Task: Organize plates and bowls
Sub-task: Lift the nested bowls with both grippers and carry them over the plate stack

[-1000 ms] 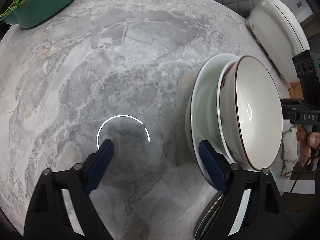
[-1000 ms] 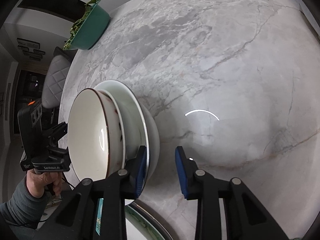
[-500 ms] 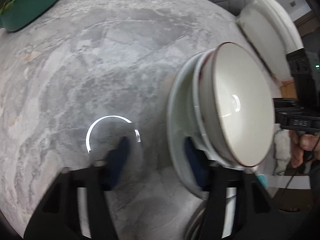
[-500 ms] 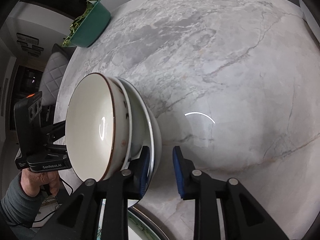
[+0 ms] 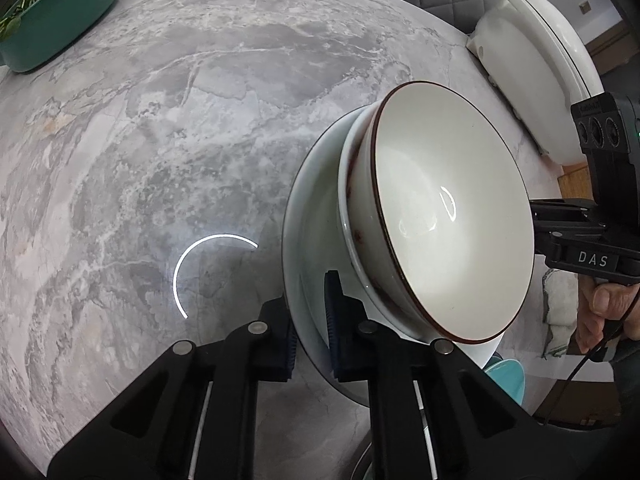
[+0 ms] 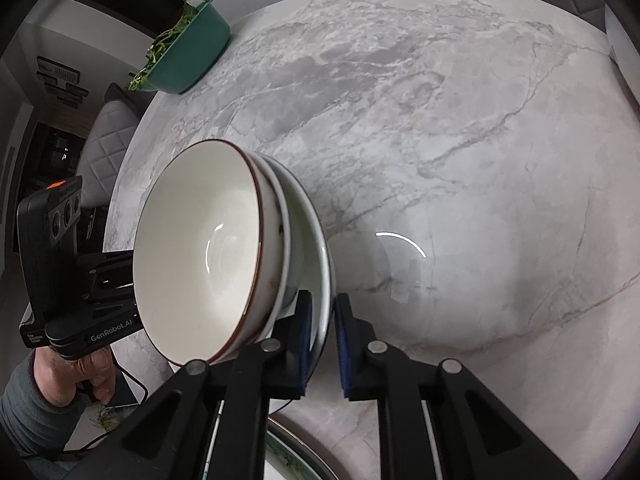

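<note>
A stack of a pale plate (image 5: 308, 240) with two nested white bowls, the top bowl (image 5: 448, 216) brown-rimmed, is held tilted above the marble table. My left gripper (image 5: 310, 316) is shut on the plate's rim from one side. My right gripper (image 6: 322, 320) is shut on the same plate (image 6: 320, 248) at its opposite rim, with the bowls (image 6: 200, 252) to its left. Each view shows the other hand-held gripper behind the stack.
A teal planter with greens (image 5: 52, 20) stands at the table's far edge and also shows in the right wrist view (image 6: 188, 56). A white lidded dish (image 5: 532, 76) sits at the far right. A patterned plate's rim (image 6: 296, 452) lies below the grippers. Grey quilted chairs stand beyond the table.
My left gripper has closed from wide open onto the plate's rim. My right gripper has tightened on the plate. The stack has tilted and lifted slightly.
</note>
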Available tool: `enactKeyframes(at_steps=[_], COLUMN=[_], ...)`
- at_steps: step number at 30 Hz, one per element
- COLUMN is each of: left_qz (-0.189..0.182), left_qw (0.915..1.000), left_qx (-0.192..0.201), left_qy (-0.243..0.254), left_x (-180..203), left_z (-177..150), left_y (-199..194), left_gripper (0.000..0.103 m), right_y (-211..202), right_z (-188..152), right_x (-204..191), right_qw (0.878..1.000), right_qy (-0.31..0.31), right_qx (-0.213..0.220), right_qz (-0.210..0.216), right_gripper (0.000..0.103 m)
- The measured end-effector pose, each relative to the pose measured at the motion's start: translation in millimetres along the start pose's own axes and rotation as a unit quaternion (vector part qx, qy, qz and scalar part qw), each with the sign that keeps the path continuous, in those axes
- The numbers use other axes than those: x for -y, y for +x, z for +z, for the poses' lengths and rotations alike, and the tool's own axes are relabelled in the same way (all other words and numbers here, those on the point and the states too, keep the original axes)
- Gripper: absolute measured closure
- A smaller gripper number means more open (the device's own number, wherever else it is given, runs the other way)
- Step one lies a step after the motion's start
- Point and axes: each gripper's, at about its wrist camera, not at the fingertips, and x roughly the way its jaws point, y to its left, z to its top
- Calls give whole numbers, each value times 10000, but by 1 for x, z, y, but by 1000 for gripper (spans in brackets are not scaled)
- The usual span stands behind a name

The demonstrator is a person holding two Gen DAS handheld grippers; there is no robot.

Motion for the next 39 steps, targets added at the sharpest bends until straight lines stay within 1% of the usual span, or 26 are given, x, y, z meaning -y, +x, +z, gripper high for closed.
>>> enactKeyframes(at_steps=[4,11,19,23,28,39], left_qz=[70,129,242,255,255,65], left_qw=[9999,9993,9979,9974,9971,9975], left_qx=[136,361,595,667,713,669], left_qy=[27,51,-25,-54,45,227], left_x=[4,15,39,49,59,72], left_z=[-5,-8,-26,-44,-69,-135], left_y=[-15,-46,-83,-100,-114,-129], left_gripper=[93,93,92,92,92,92], right_y=[-6,-30,-57,-70,-80,-90], right_z=[1,0,-12,-25,-47,-110], right_x=[-4,-14,-29,-40,-49,-74], right_qw=[10000,9994,9981,9972,9967,9966], right_qy=[-74,-255,-521,-661,-690,-586], right_qx=[43,225,325,342,398,442], right_qz=[-43,-93,-43,-71,-128,-369], right_gripper=[90,91,91,91,91,91])
